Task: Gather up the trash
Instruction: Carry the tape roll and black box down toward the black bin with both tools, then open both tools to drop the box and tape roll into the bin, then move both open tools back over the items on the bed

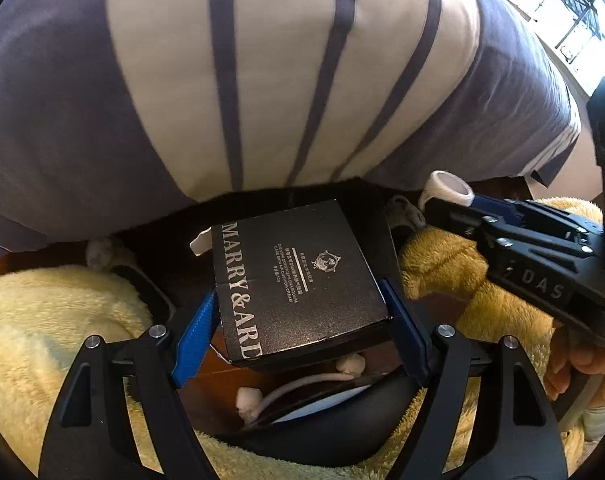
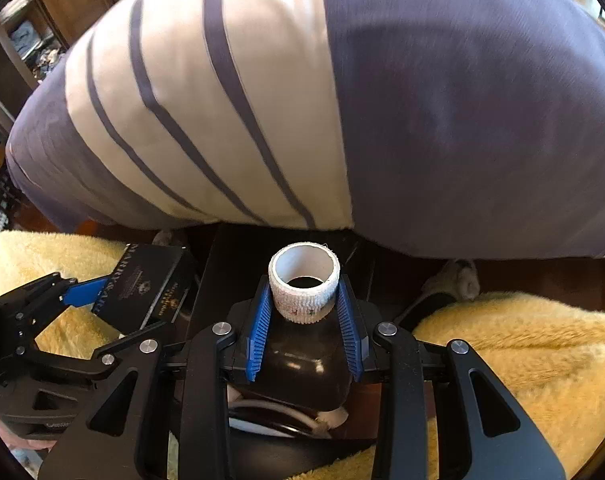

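Both tools angled steeply down over a dark opening between two spreads of yellow fleece blanket (image 2: 522, 344), with a glossy black bin-like container (image 2: 302, 360) directly beneath and white crumpled bits (image 1: 248, 398) already lying at its rim. Judged as the drop-off stage of the collection: both pieces of trash carried, neither released.

Left tool (image 1: 302, 320) spread wide and clamped on a black rectangular cardboard box with silver lettering (image 1: 302, 272), blue pads pressed on its two long side faces. Box's long axis running straight ahead from the tool, away along the fingers, near end hanging above the container's rim, a torn white flap showing at the far left corner. Stiff and light by the look of it; likely to fall flat once let go.

Right tool (image 2: 304, 312) drawn in narrow, pinching a short white roll of fabric tape with a hollow cardboard core (image 2: 304, 284), core opening facing up and toward the camera, ribbed blue pads on opposite sides of the roll's wall. Roll sitting right over the container's dark mouth, so nearer to a clean drop than the box, which lies off to the left of it.

Behind both, a large grey and cream striped bedcover (image 1: 262, 80) filling the upper view.
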